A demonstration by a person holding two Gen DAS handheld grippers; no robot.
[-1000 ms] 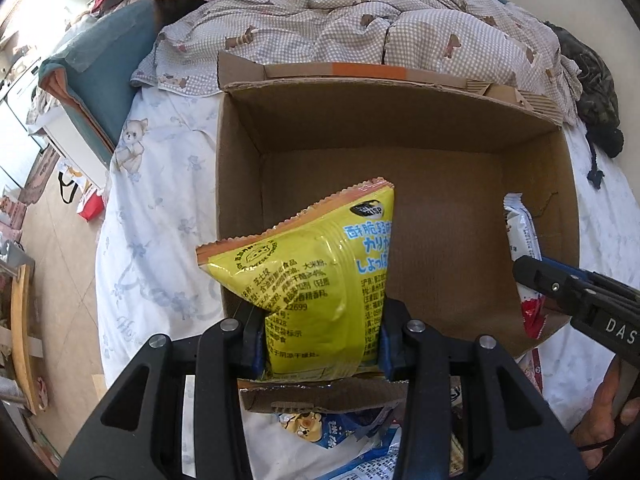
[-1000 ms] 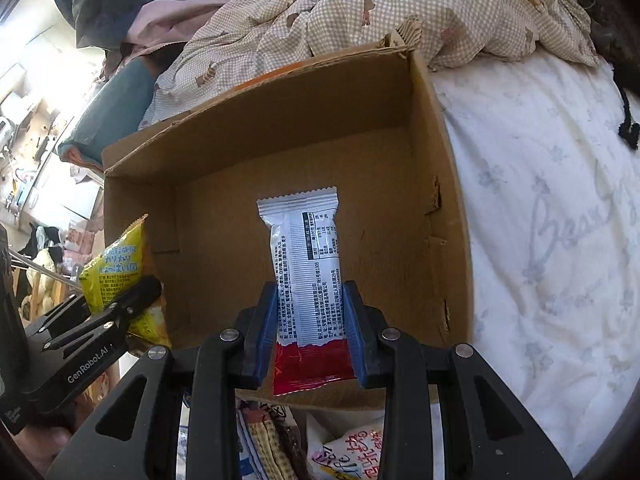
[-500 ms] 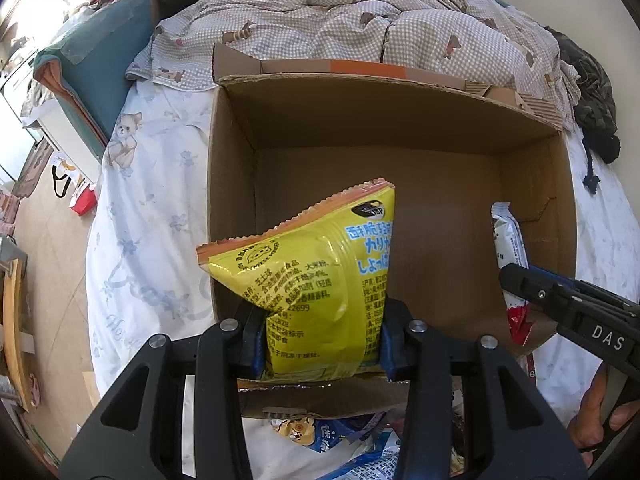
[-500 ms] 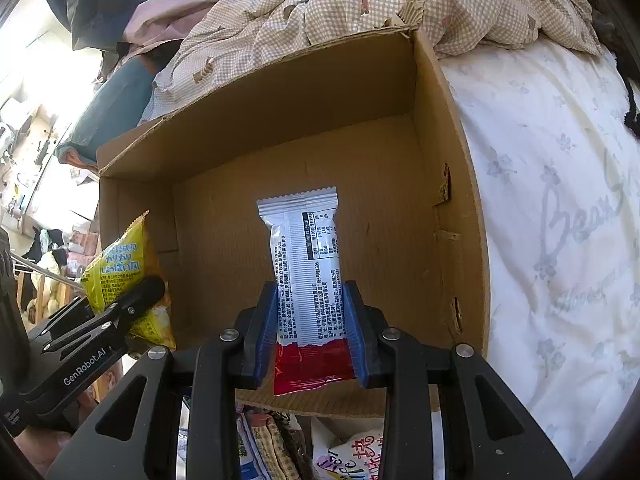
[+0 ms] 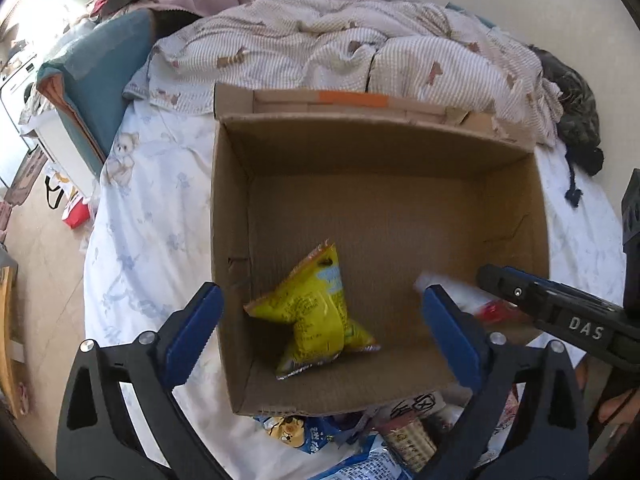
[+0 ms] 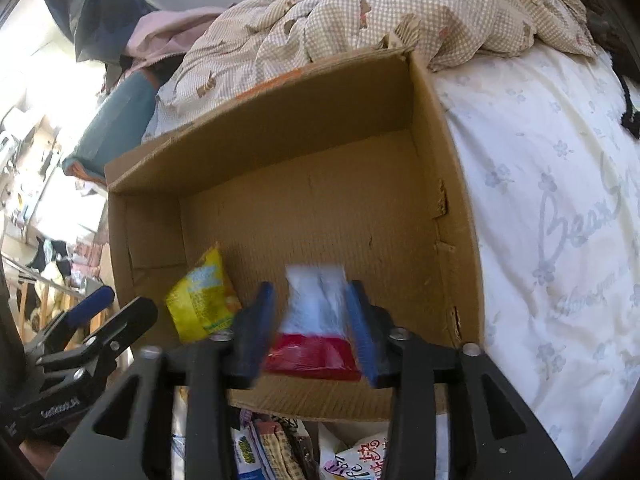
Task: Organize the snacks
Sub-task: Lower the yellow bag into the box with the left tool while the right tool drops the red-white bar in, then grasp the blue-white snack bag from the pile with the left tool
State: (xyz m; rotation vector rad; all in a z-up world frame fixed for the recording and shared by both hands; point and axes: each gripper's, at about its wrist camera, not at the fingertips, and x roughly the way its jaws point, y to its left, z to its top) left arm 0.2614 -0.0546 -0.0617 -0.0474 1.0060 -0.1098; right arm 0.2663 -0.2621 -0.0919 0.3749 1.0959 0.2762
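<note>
1. The yellow snack bag (image 5: 316,312), pinched half a second ago, has been dropped onto the cardboard box (image 5: 232,208) floor.
2. The left gripper (image 5: 320,328) is spread wide.
3. The white-and-red packet (image 6: 316,320), blurred, lies between the right gripper (image 6: 316,330) fingers, whose grip cannot be told.
4. "DAS" is printed on the right gripper.

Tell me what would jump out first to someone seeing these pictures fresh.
The big open cardboard box on the bed, filling the middle of both views. Inside it, a bright yellow snack bag lies crumpled on the floor near the box's left wall, below the wide-open left tongs. The right tongs frame a blurred white and red packet at the box's near edge.
</note>
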